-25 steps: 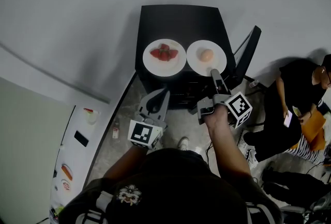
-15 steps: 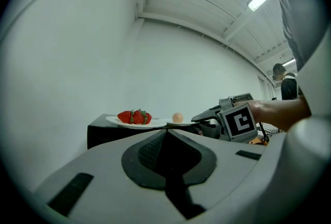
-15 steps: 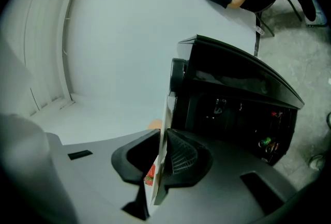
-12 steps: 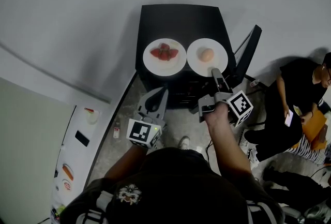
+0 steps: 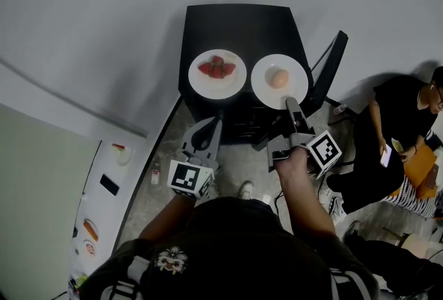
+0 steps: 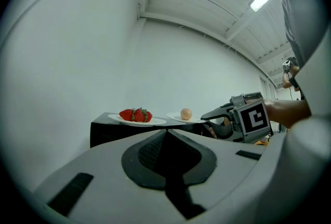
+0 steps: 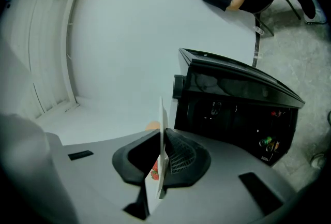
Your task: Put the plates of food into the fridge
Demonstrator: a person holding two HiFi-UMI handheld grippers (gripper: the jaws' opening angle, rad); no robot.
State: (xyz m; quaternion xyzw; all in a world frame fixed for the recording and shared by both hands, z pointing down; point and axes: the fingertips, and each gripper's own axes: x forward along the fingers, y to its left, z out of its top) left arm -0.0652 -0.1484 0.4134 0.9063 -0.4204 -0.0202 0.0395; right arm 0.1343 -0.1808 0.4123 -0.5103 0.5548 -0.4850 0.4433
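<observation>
Two white plates rest on top of a small black fridge (image 5: 235,25). The left plate (image 5: 217,74) carries strawberries (image 6: 135,115). On the right plate (image 5: 279,81) lies an egg (image 6: 185,114). My right gripper (image 5: 291,104) is rolled on its side, and its jaws have just been closing on that plate's near rim (image 7: 161,150), which stands pinched edge-on between the pads. My left gripper (image 5: 212,124) hangs shut and empty in front of the fridge, below the strawberry plate.
The fridge door (image 5: 328,74) stands open to the right, showing dark shelves with bottles (image 7: 266,142). A person sits on the floor at the right (image 5: 398,127). A white counter with small items (image 5: 104,184) lies lower left, with a bottle (image 5: 155,174) on the floor beside it.
The right gripper's jaws have shut on the egg plate's rim. The egg plate and the right gripper have shifted slightly to the right and toward me. The left gripper stays put.
</observation>
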